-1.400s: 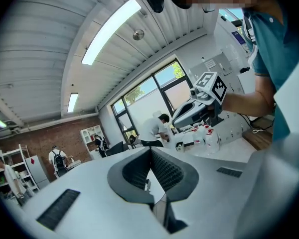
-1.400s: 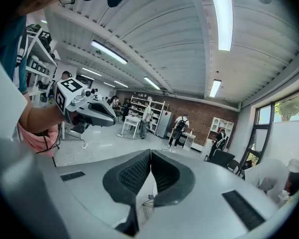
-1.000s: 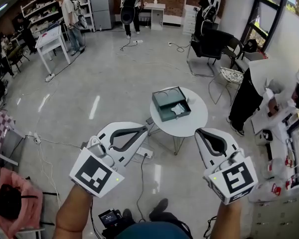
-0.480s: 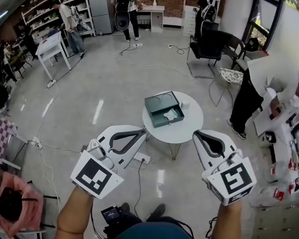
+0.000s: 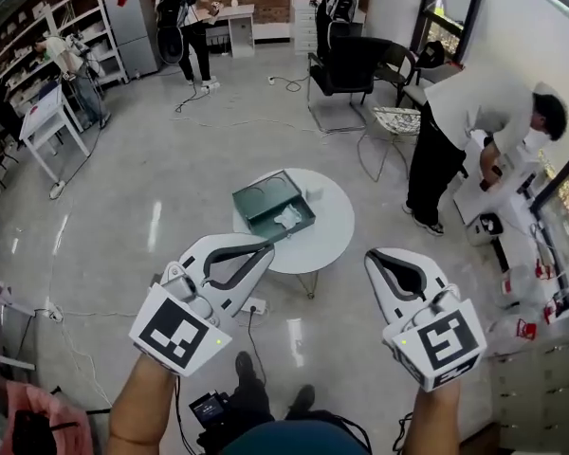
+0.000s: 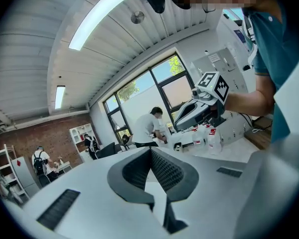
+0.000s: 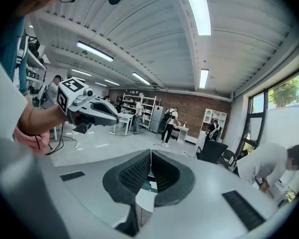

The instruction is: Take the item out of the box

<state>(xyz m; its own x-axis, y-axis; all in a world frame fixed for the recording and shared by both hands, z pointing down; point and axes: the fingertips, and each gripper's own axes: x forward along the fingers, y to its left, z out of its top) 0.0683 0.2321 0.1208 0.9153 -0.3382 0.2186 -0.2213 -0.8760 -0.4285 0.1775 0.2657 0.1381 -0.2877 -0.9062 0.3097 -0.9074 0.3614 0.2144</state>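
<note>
An open dark-green box [image 5: 266,200] lies on a small round white table [image 5: 324,235] in the head view. A crumpled white item [image 5: 288,218] rests inside it. My left gripper [image 5: 268,248] is held in the air short of the table's near edge, shut and empty. My right gripper [image 5: 372,257] hovers to the right of the table, also shut with nothing in it. In the left gripper view the pads [image 6: 162,169] meet at the tip. In the right gripper view a sliver of the box [image 7: 152,185] shows below the closed pads [image 7: 137,173].
A person [image 5: 465,121] bends over a counter at the right. A black chair [image 5: 346,64] and a wire chair [image 5: 396,121] stand beyond the table. A power strip [image 5: 254,305] and cables lie on the floor under the table. More people and shelves are at the back.
The table and box have drifted left and a little nearer in the head view. Both grippers keep the same stance, still shut.
</note>
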